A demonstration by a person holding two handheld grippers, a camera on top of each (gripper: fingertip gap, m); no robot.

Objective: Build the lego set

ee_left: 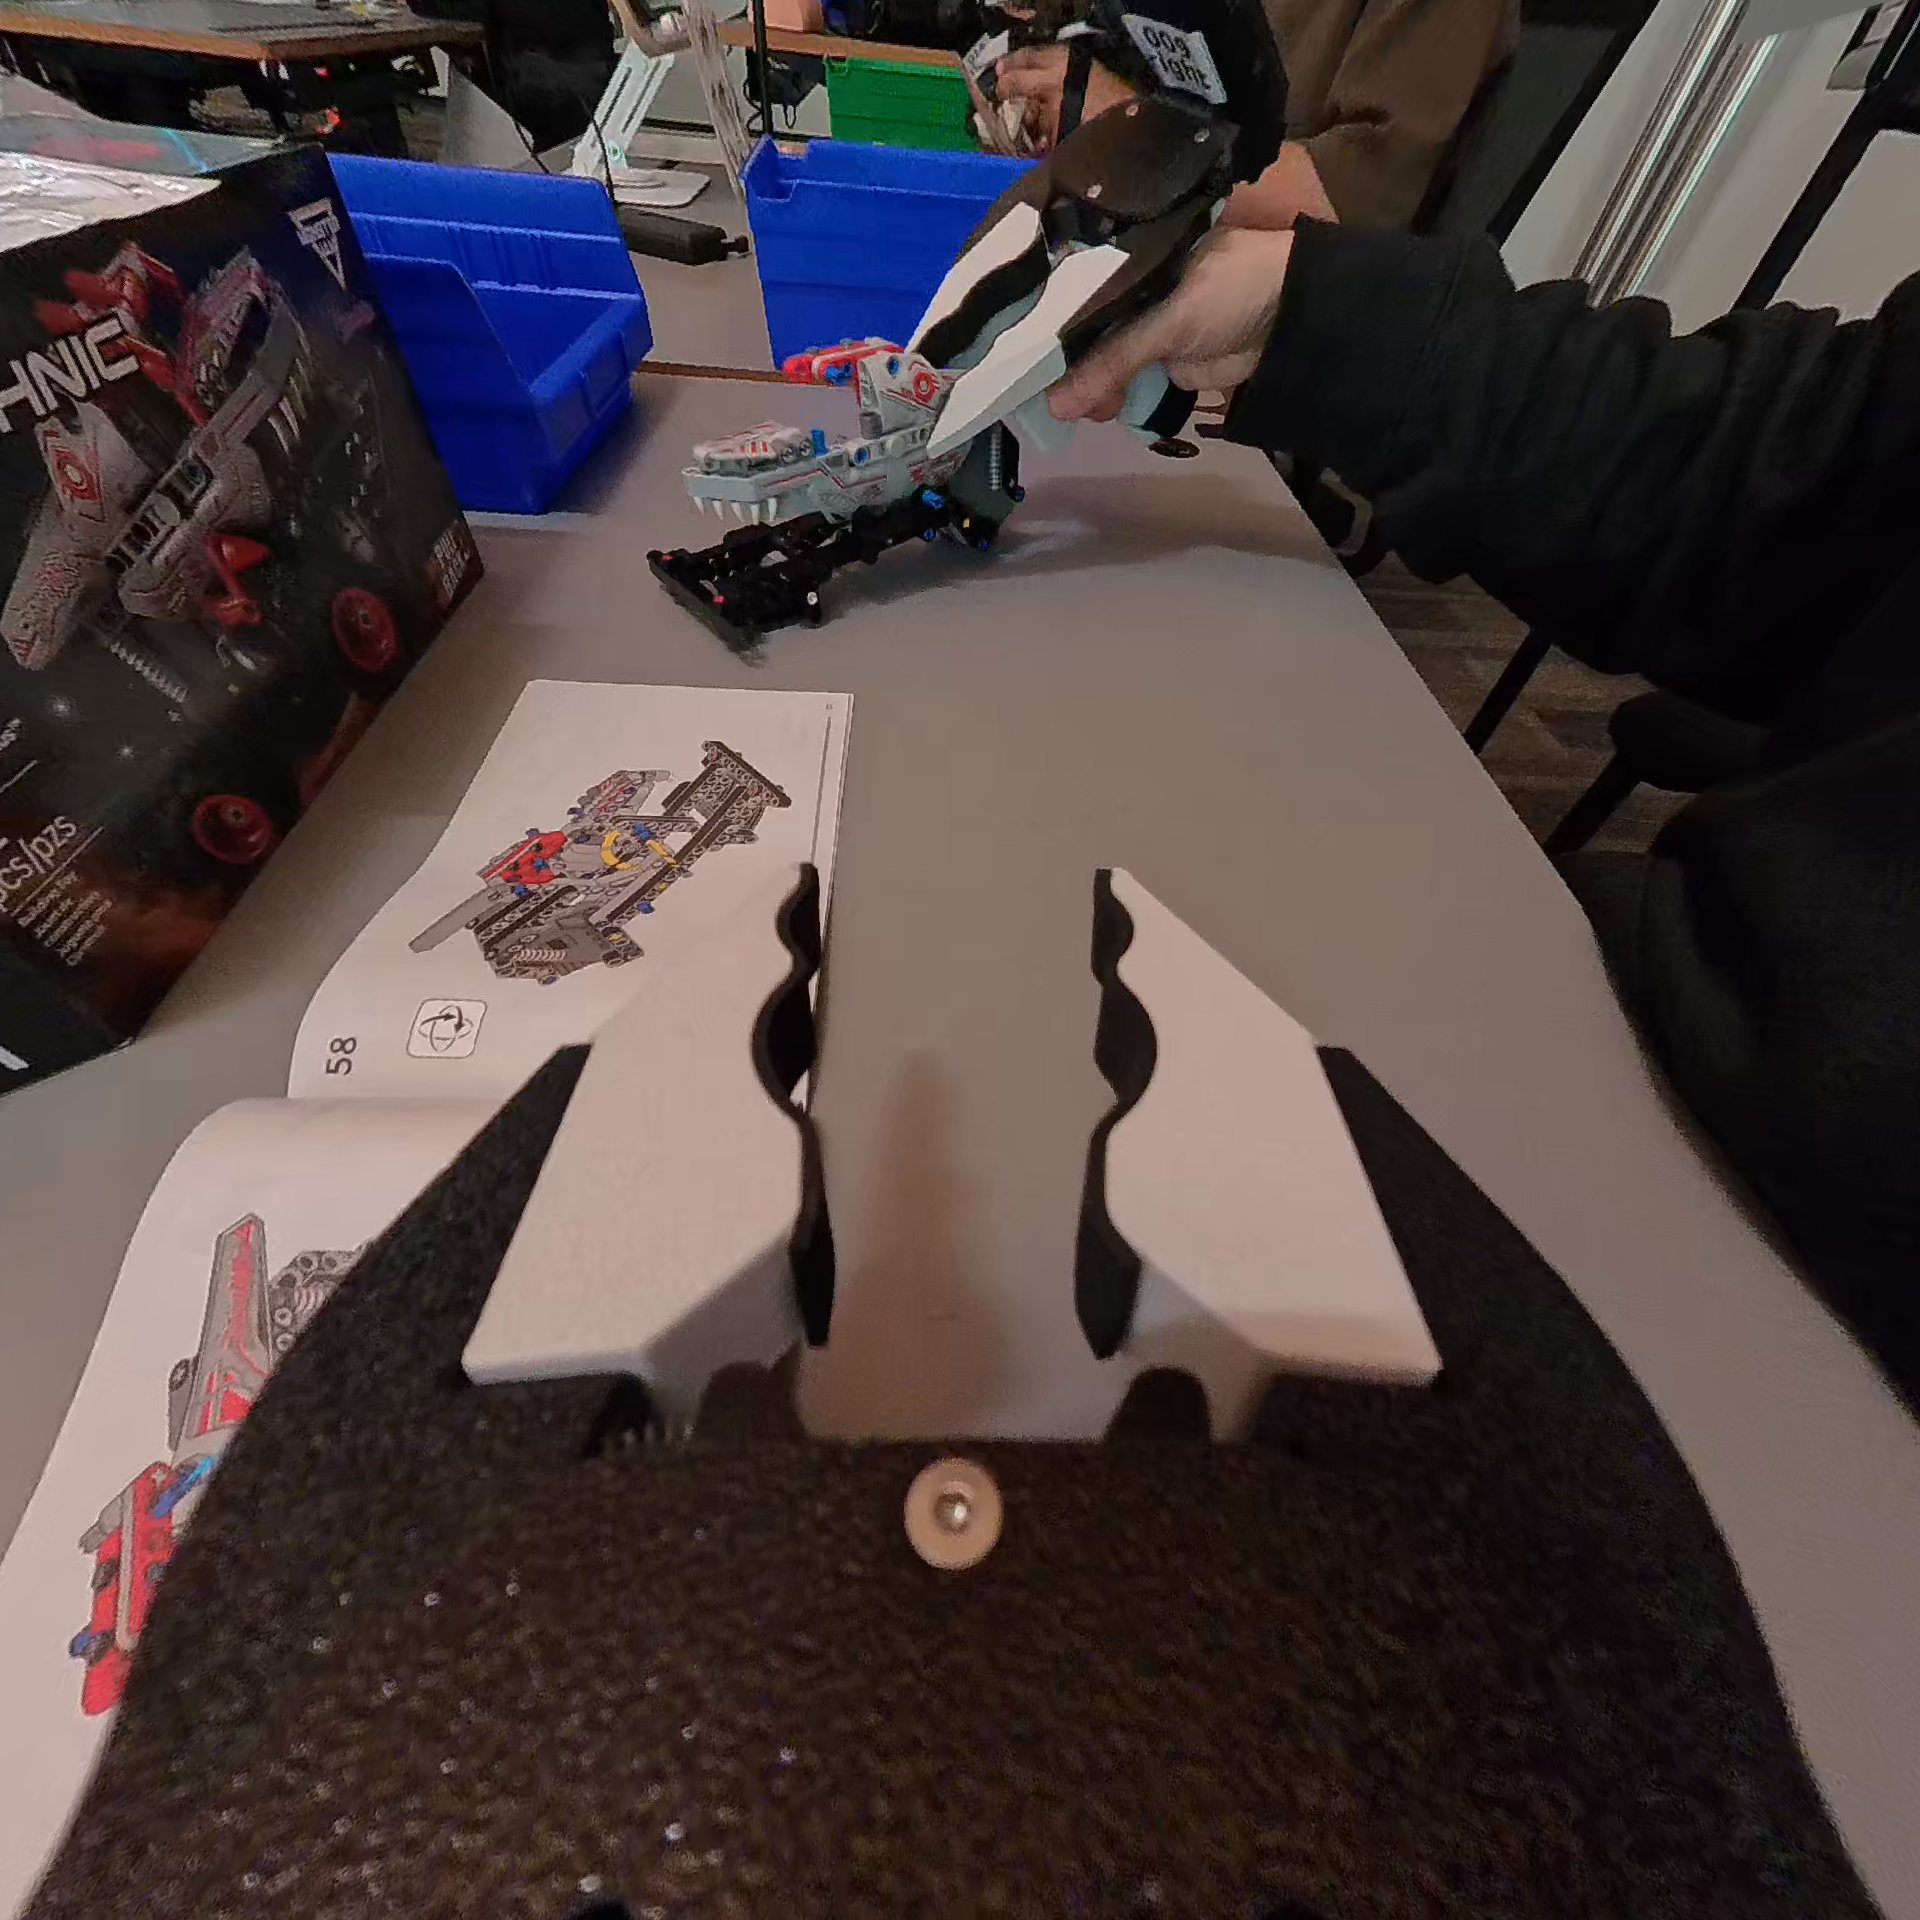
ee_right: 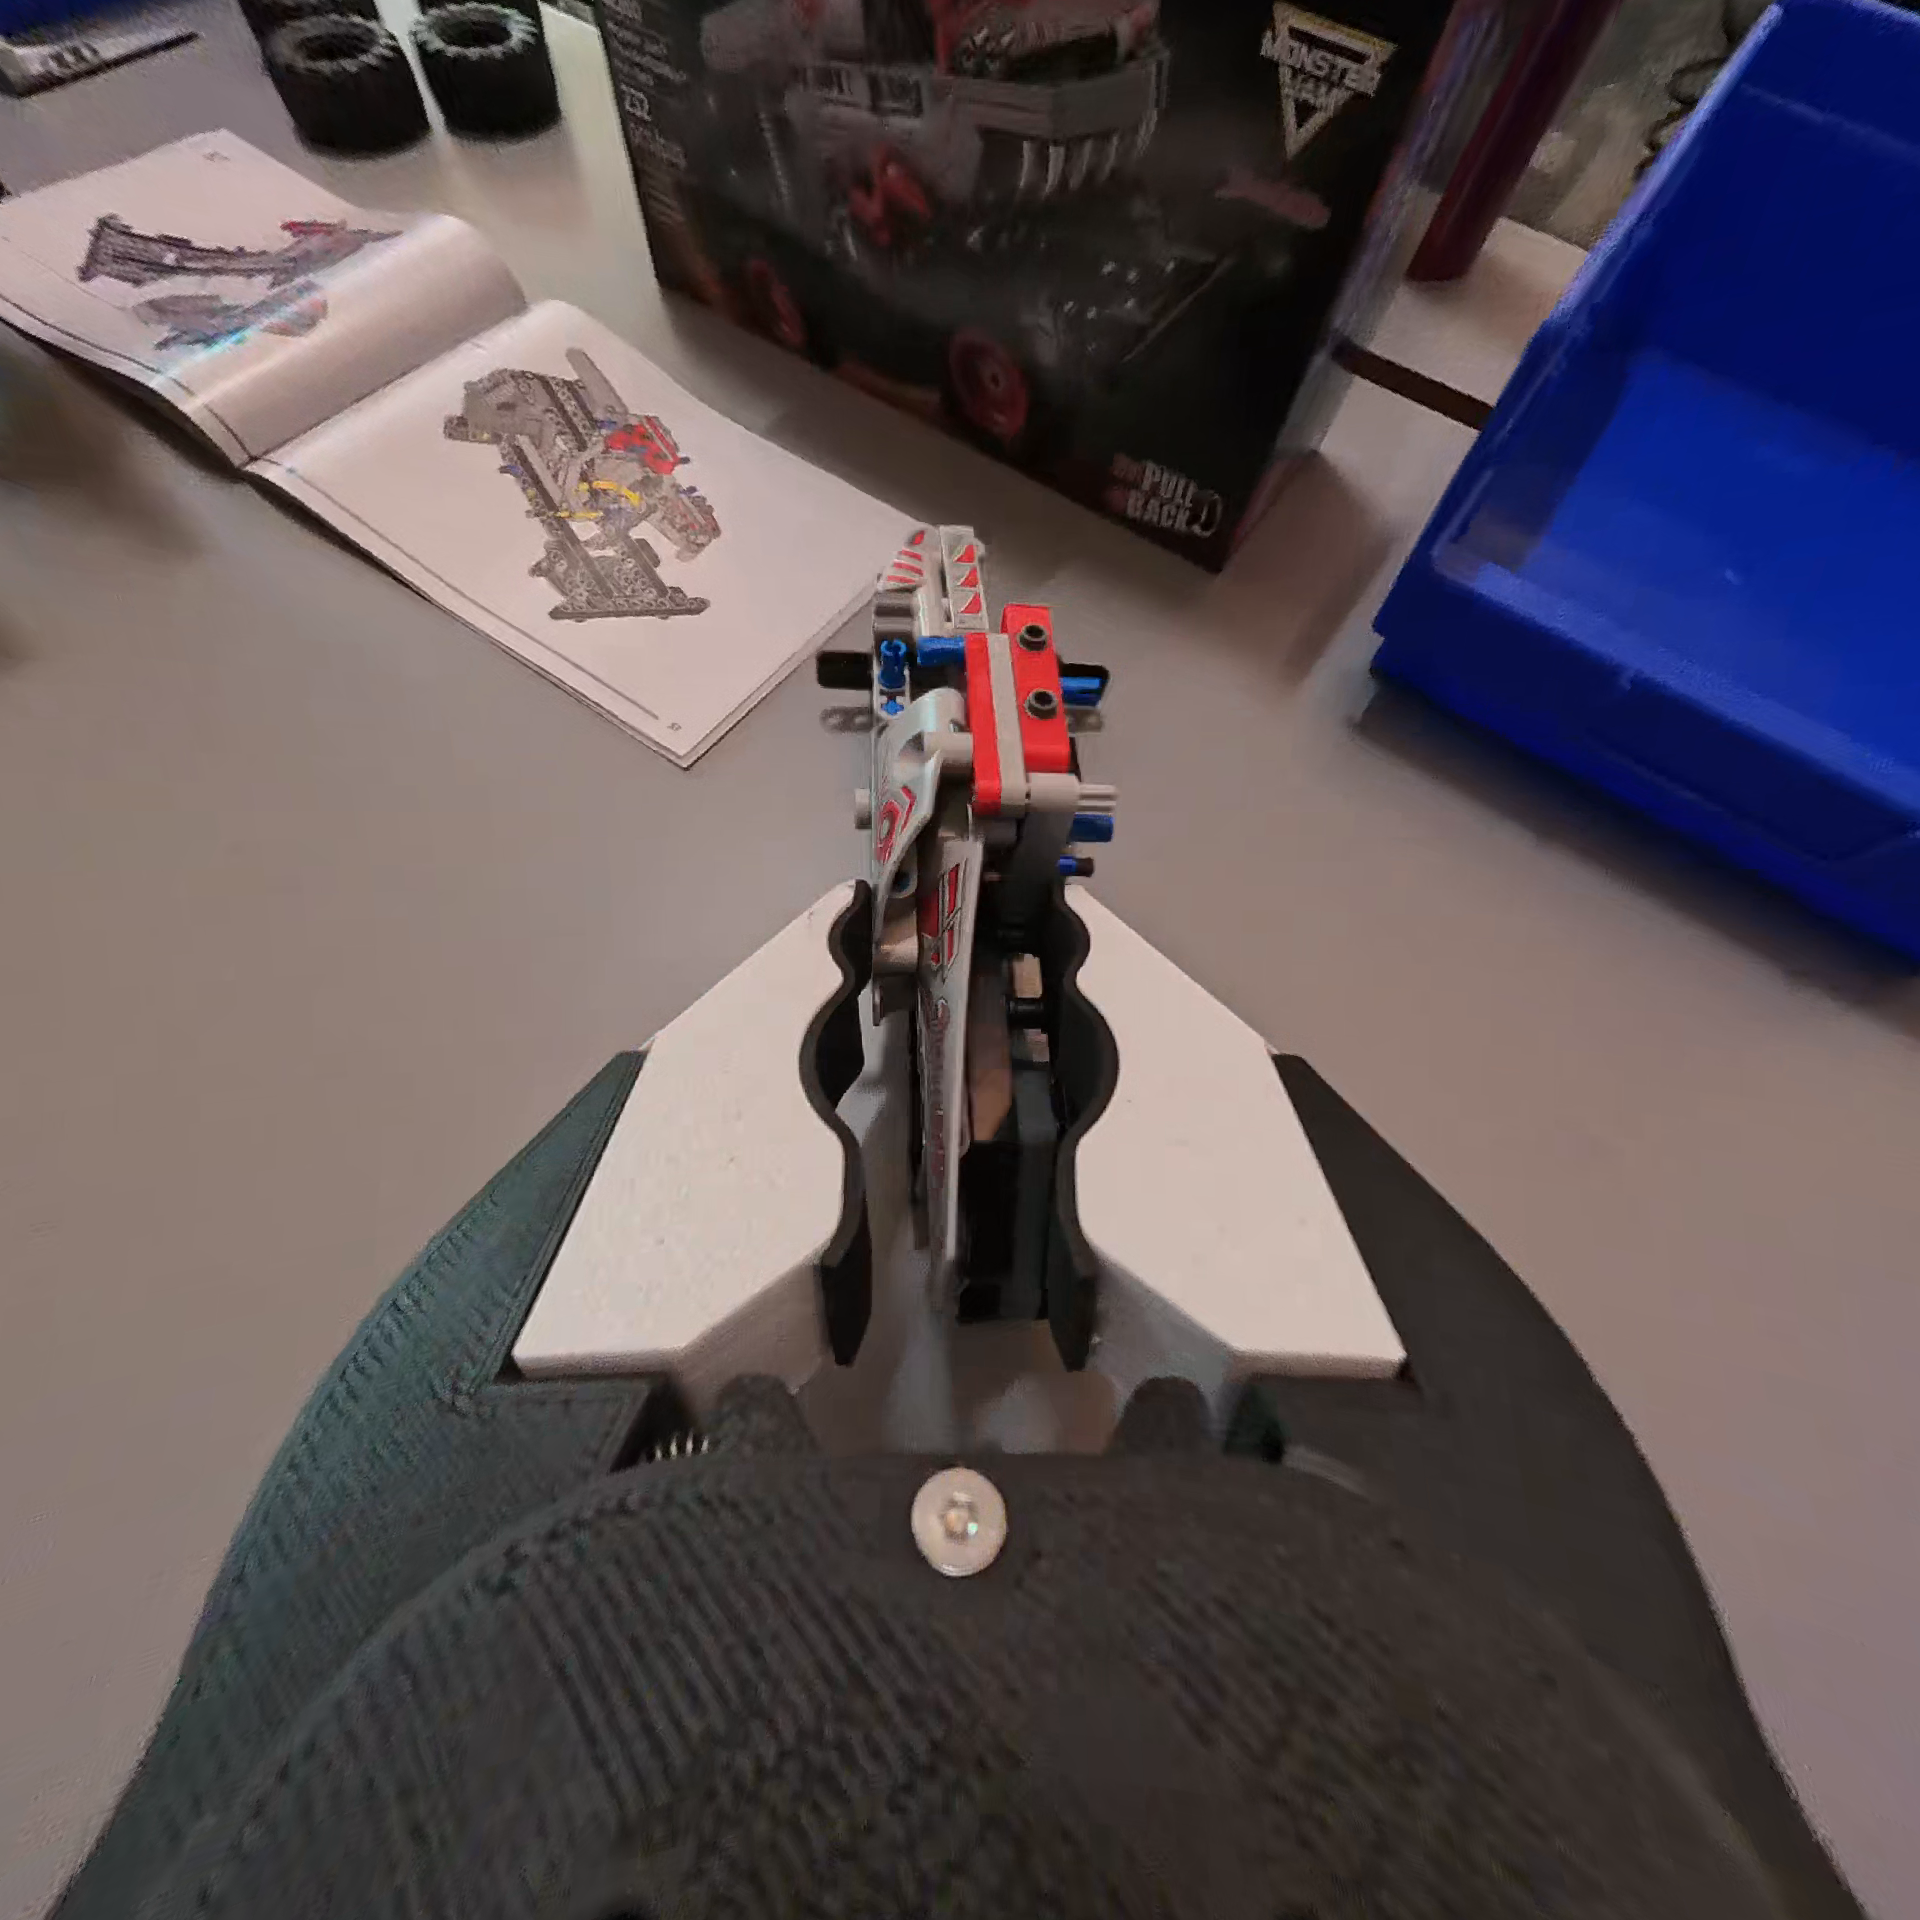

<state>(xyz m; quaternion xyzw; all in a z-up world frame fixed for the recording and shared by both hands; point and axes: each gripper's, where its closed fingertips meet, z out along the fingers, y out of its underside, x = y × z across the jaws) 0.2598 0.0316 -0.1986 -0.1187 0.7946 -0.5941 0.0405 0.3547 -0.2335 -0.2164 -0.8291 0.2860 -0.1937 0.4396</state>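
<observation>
— Two grippers, and only one has anything in it. See the right gripper (ee_right: 961, 914)? Its white fingers (ee_right: 1195, 1143) are pressed together on the lego model (ee_right: 971, 727), grey and red with blue pins, clamped at its rear end.

— And the front of it?

— From the other side the lego model (ee_left: 831, 488) has its black chassis end down on the grey table (ee_left: 1143, 727), the back end lifted in the right gripper (ee_left: 966, 384), with a hand (ee_left: 1195, 322) in a dark sleeve around the handle.

— The other tool?

— The left gripper (ee_left: 956, 883) hangs over the table, fingers spread apart, nothing between them. One finger overlaps the edge of the open instruction booklet (ee_left: 623, 883).

— What's around that?

— The set's dark box (ee_left: 208, 540) stands beside the booklet. Blue bins (ee_left: 499, 312) sit behind the model, and two black tyres (ee_right: 416, 62) lie beyond the booklet (ee_right: 520, 468).
</observation>
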